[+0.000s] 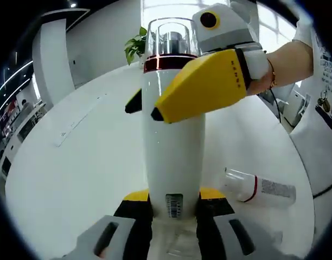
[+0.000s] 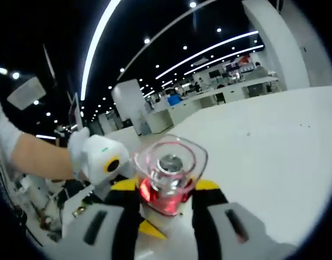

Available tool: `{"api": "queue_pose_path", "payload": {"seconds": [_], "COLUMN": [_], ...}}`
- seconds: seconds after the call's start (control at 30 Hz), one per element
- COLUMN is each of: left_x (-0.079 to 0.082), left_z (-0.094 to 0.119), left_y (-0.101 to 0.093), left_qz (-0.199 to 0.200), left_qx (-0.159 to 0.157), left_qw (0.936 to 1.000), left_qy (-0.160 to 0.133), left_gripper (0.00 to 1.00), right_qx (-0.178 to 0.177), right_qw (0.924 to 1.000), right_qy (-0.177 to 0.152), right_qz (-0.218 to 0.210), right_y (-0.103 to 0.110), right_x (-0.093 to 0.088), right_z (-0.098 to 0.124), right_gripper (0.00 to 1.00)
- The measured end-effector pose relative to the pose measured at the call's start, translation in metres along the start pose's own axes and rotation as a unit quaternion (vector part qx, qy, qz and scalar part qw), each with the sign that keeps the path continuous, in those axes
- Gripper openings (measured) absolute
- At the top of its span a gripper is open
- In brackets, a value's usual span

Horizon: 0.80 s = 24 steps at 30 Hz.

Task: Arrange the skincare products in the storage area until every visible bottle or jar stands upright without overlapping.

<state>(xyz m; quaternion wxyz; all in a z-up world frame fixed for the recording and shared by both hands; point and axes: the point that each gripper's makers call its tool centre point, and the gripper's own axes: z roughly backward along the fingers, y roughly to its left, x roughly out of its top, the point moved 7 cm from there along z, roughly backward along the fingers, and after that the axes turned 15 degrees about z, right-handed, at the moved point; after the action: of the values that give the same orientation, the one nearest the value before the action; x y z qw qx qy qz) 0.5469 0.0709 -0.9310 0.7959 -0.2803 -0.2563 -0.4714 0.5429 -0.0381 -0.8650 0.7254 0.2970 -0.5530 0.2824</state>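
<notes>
Mostly I hunted for writing, and little of it could be read. On the tall white bottle (image 1: 173,146), standing upright on the white table (image 1: 74,179) in the left gripper view, a small barcode-like label sat low on the front, its print too fine to read. The red band under its clear cap (image 1: 170,37) bore no lettering I could make out. A second, smaller bottle (image 1: 258,187) with a clear cap lay on its side to the right, near the big one; its white body carried a block of grey text, illegible at that size, beside a red ring. Small dark letters ran along the yellow finger of the right gripper (image 1: 146,108), also unreadable.

My left gripper (image 1: 174,203) had its jaws closed on the tall bottle's base, touching it on both sides. My right gripper held the same bottle high up, just below the red band, one finger in front and the other tip peeking out behind.

From the right gripper view, the right gripper (image 2: 166,197) clasped the tall white bottle (image 2: 168,173) seen cap-first, with its body hidden below.
</notes>
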Motion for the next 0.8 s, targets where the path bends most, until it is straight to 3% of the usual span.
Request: {"api": "queue_pose_path", "payload": {"seconds": [0.27,0.33,0.43,0.57,0.67,0.8], "left_x": [-0.003,-0.002,-0.001,0.014,0.012,0.013], "left_z": [0.001,0.001,0.003,0.018,0.022,0.021], "left_y": [-0.002,-0.003,-0.004,-0.008,-0.015,-0.016], "left_qz": [0.012,0.028,0.018,0.054,0.025,0.024], "left_qx": [0.005,0.007,0.014,0.002,0.016,0.032], "left_qw": [0.9998,0.9995,0.9997,0.9957,0.9971,0.9963], "left_qy": [-0.016,-0.015,-0.007,-0.076,-0.069,-0.076], "left_gripper": [0.30,0.31,0.31,0.33,0.31,0.30], "right_qx": [-0.013,-0.013,-0.017,-0.020,-0.021,-0.030], "right_qw": [0.9977,0.9972,0.9955,0.9907,0.9879,0.9836], "right_qy": [0.055,0.059,0.073,0.097,0.108,0.124], "right_qz": [0.038,0.044,0.058,0.094,0.109,0.128], "right_y": [0.008,0.011,0.014,0.020,0.023,0.028], "right_x": [0.006,0.007,0.008,0.012,0.014,0.016], "right_z": [-0.002,-0.002,-0.004,-0.006,-0.007,-0.010], "right_gripper": [0.35,0.35,0.35,0.35,0.35,0.35]}}
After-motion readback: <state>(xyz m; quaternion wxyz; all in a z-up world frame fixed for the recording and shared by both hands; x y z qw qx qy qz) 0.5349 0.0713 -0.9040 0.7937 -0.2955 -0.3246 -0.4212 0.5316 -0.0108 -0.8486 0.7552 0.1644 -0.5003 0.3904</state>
